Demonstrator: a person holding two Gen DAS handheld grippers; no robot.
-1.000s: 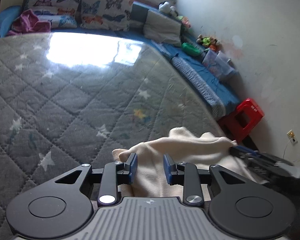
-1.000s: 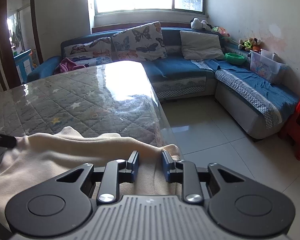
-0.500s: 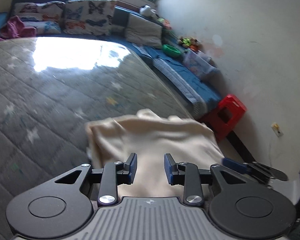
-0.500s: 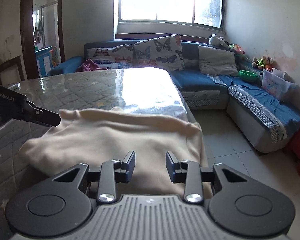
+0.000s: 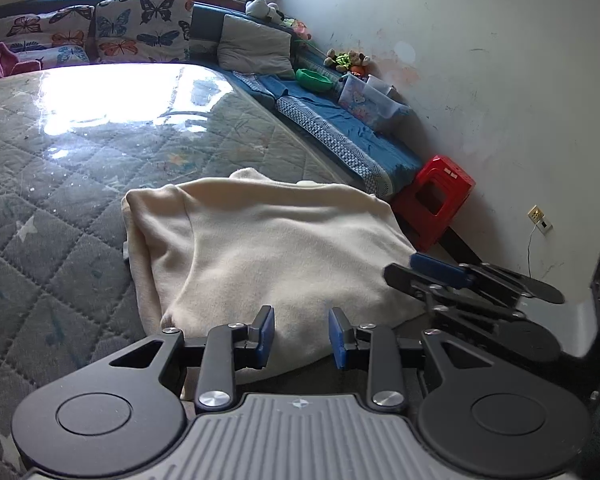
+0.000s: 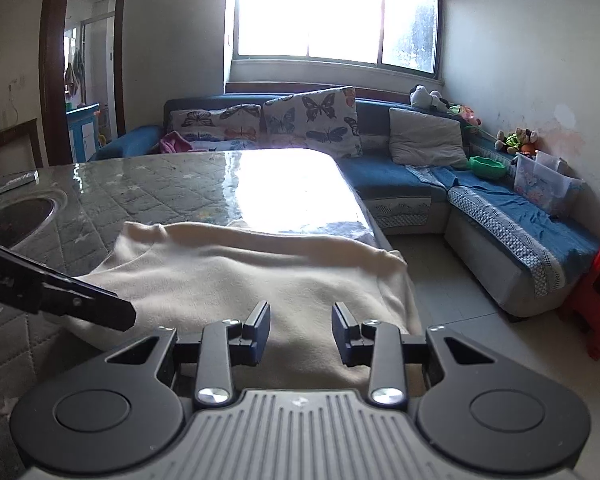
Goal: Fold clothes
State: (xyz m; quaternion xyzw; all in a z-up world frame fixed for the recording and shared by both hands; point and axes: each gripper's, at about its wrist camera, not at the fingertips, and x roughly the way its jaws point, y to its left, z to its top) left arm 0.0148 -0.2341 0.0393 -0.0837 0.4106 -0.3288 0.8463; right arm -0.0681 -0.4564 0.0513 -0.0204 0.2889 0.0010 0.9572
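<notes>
Released and backed off since a second ago: left gripper (image 5: 301,336) and right gripper (image 6: 301,332) both with fingers apart, holding nothing; cream garment (image 5: 276,248) lying mid-frame on quilted table (image 5: 60,152), one fold apparently made; likely more folds left.

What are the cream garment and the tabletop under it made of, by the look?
The garment looks like a soft, matte knit or fleece: fuzzy surface, rounded folds, no shine. The tabletop seems to be a quilted grey cloth with stars under a clear glossy sheet, glass or plastic, since it mirrors the window glare.
</notes>
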